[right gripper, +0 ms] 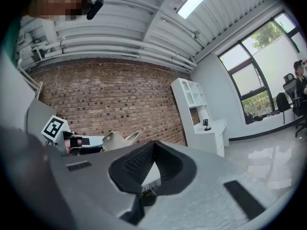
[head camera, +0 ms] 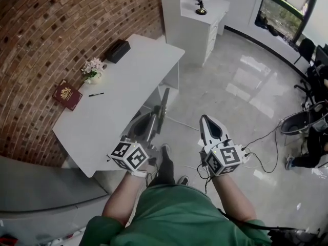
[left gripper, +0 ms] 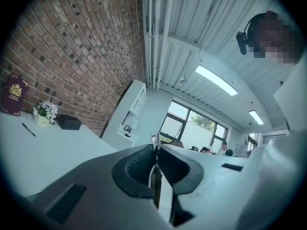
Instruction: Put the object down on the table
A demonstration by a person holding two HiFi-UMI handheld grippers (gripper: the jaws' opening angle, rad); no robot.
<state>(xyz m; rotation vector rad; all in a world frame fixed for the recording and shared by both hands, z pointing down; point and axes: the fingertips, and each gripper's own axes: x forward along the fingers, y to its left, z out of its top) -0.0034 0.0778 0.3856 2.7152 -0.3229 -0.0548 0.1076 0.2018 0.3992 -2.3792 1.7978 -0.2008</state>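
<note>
The bench (head camera: 133,81) runs along the wall (head camera: 51,24) on my left. On it the book (head camera: 66,95) lies nearest me, the pen (head camera: 96,94) just right of it, the flowers (head camera: 93,69) beyond, the box (head camera: 118,50) farthest. My left tongs (head camera: 154,118), clamping a thin plate (head camera: 165,101), hang beside its edge; my right tongs (head camera: 206,119) are right of them.

Camera set-up: one head-mounted, two gripper-mounted.
Head view: from high up, steeply down on white table (head camera: 118,86), with left gripper (head camera: 152,118) and right gripper (head camera: 204,119) close below. Left gripper view: level along own jaws, just beside the table edge, facing windows (left gripper: 192,123). Right gripper view: level along own jaws, facing brick wall (right gripper: 110,99), left gripper at frame left. Shared: brick wall and white cabinet (head camera: 197,29) in all three; red book (head camera: 66,95) and flowers (head camera: 93,68) in head and left gripper views.
</note>
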